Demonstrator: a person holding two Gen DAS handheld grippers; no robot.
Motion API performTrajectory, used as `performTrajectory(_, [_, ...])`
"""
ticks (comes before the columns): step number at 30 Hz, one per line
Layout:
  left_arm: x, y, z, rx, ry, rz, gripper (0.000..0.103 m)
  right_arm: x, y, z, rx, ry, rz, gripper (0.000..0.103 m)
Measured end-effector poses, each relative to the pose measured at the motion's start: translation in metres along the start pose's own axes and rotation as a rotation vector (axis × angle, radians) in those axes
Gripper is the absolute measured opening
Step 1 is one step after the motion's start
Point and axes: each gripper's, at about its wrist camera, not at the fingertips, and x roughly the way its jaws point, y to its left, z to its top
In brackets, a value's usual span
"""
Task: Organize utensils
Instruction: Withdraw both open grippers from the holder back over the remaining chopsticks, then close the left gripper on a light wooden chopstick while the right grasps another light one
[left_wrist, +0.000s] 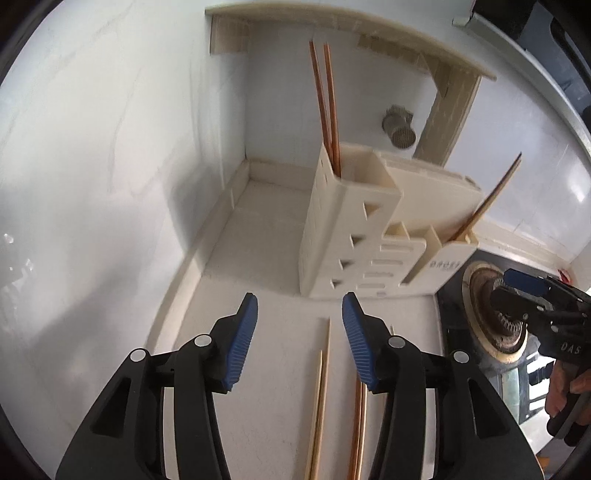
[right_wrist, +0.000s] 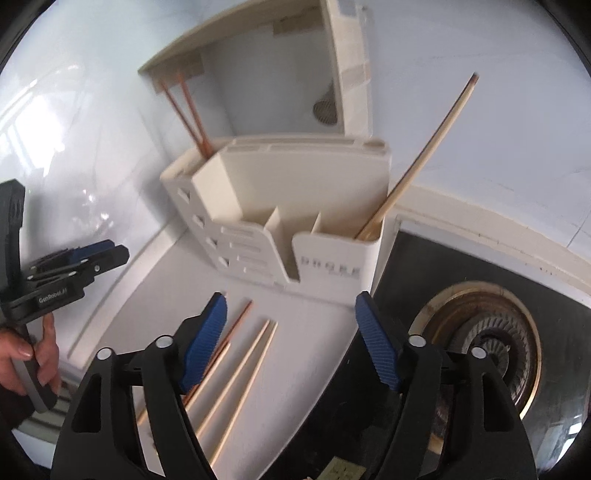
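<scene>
A cream utensil holder (left_wrist: 354, 229) (right_wrist: 280, 206) stands on the white counter. Two reddish chopsticks (left_wrist: 327, 107) (right_wrist: 188, 110) stand in its tall left compartment. One light wooden chopstick (left_wrist: 487, 199) (right_wrist: 421, 158) leans in its right compartment. Several chopsticks lie flat on the counter: a pale pair (left_wrist: 320, 398) (right_wrist: 243, 373) and a reddish pair (left_wrist: 358, 432) (right_wrist: 229, 332). My left gripper (left_wrist: 300, 317) is open and empty above the lying chopsticks. My right gripper (right_wrist: 290, 314) is open and empty in front of the holder.
A gas stove burner (right_wrist: 484, 343) (left_wrist: 491, 314) sits on a black hob right of the counter. White tiled walls (left_wrist: 110, 147) close the corner, with a cream shelf (left_wrist: 406, 40) above. The right gripper shows in the left wrist view (left_wrist: 543, 299); the left gripper in the right wrist view (right_wrist: 74, 266).
</scene>
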Motion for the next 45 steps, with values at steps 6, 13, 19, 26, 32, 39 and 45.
performTrajectory(6, [0.014,0.007,-0.016,-0.058,0.109,0.004,0.048,0.010,0.010,-0.018,-0.020,0.069,-0.044,0.074])
performTrajectory(13, [0.029,0.012,-0.030,-0.033,0.199,0.007,0.048,0.023,0.017,-0.030,-0.015,0.156,-0.036,0.074])
performTrajectory(19, [0.036,0.014,-0.041,-0.009,0.258,0.010,0.047,0.038,0.022,-0.042,0.006,0.239,-0.037,0.074])
performTrajectory(26, [0.049,0.012,-0.058,0.025,0.326,0.015,0.047,0.051,0.026,-0.057,0.033,0.318,-0.030,0.074])
performTrajectory(32, [0.057,0.017,-0.065,0.002,0.363,0.001,0.047,0.057,0.031,-0.065,0.021,0.334,-0.042,0.074])
performTrajectory(39, [0.068,0.011,-0.080,0.061,0.417,-0.007,0.047,0.067,0.033,-0.072,0.031,0.379,-0.052,0.074])
performTrajectory(45, [0.075,0.008,-0.088,0.094,0.441,-0.008,0.048,0.075,0.036,-0.076,0.040,0.413,-0.046,0.074])
